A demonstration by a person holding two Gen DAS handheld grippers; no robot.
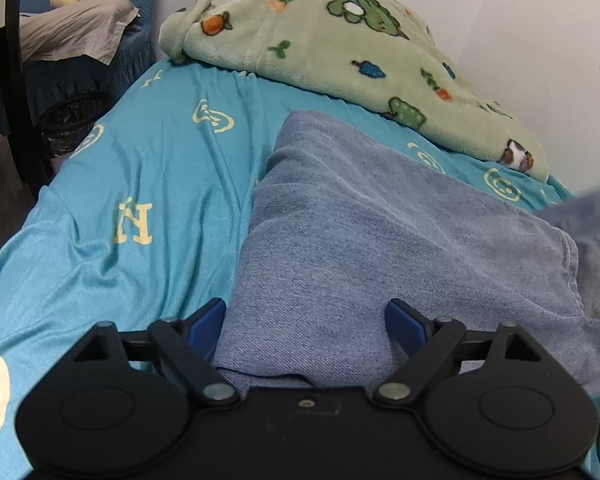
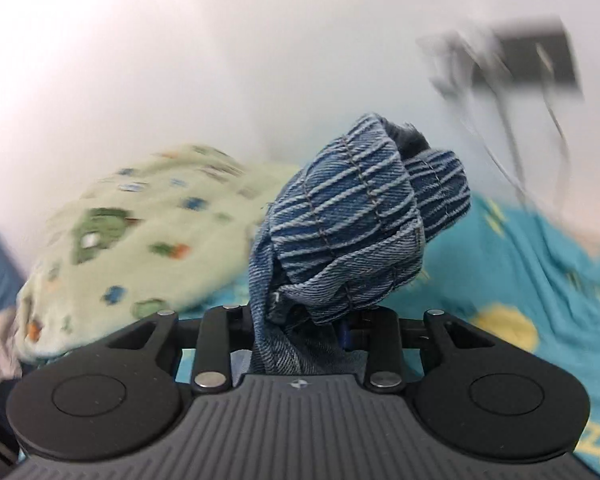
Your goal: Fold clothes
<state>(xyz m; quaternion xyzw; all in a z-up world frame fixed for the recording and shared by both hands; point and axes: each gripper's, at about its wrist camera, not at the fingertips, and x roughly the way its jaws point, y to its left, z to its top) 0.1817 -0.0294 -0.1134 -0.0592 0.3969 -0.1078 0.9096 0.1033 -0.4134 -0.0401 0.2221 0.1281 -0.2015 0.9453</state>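
A light blue denim garment [image 1: 360, 232] lies spread on the turquoise bed sheet [image 1: 140, 184] in the left wrist view. My left gripper [image 1: 306, 316] is open, its blue-padded fingers [image 1: 208, 320] standing either side of the garment's near edge, low over it. In the right wrist view my right gripper [image 2: 308, 320] is shut on a bunched elastic waistband of blue denim [image 2: 356, 220], lifted above the bed. The view is motion-blurred. Its fingertips are hidden by the cloth.
A green fleece blanket with cartoon prints [image 1: 340, 52] lies at the bed's far side against the white wall; it also shows in the right wrist view [image 2: 140, 232]. A dark chair [image 1: 16, 80] and a blue sofa [image 1: 80, 40] stand left of the bed. Cables hang on the wall [image 2: 520, 120].
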